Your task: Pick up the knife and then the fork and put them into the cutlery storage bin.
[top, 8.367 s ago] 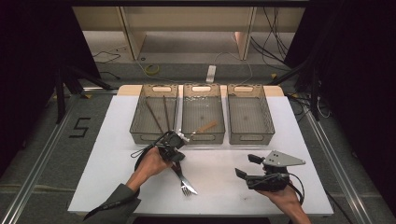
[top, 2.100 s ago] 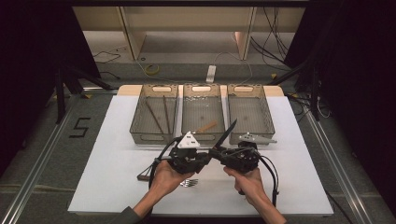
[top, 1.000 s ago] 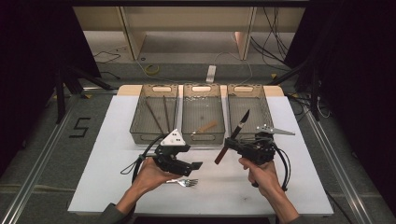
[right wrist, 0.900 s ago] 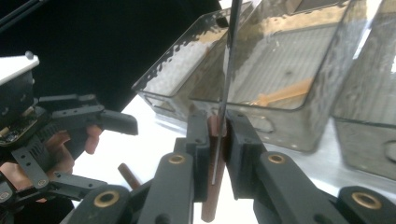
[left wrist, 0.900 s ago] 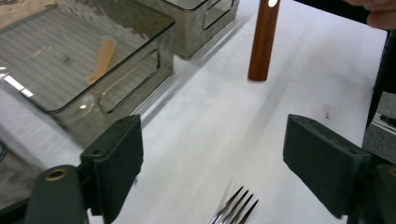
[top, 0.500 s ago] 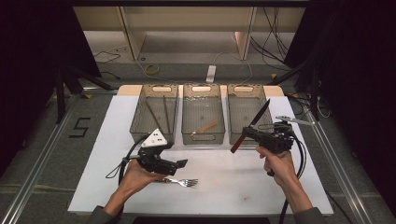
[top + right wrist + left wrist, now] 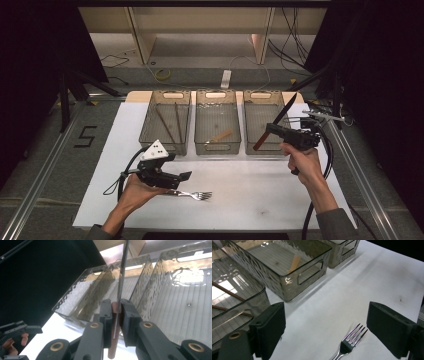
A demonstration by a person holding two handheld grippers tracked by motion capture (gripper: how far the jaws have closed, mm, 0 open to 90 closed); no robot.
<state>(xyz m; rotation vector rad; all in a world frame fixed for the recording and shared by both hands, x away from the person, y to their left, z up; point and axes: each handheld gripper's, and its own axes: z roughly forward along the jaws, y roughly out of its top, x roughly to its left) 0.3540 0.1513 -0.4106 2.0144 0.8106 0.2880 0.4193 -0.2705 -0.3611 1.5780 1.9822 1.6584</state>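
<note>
On table, 3 bins [image 7: 217, 127], 1 fork [image 7: 194, 194], 1 knife [image 7: 274, 123]

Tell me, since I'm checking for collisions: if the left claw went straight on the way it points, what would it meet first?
Most likely the fork: its tines lie on the white table between the open left claw's jaws, just ahead. Depth is hard to judge.

Fork [image 7: 348, 345]: polished metal, glossy, tines catch light. Knife [image 7: 274, 123]: thin dark metal blade, reddish-brown handle, looks wooden, matt. Three trays [image 7: 217, 145]: clear smoky plastic, rippled walls, ribbed floors, shiny glints. Chopsticks [image 7: 170, 122] in left tray: brown, wood-like, dull. Table cover [image 7: 260, 190]: white, matt, smooth, few small dark specks. Left gripper [image 7: 324, 330] pads: black matt, rubbery-looking. Right gripper [image 7: 115, 312]: black matt plastic, brass-coloured rivets.
</note>
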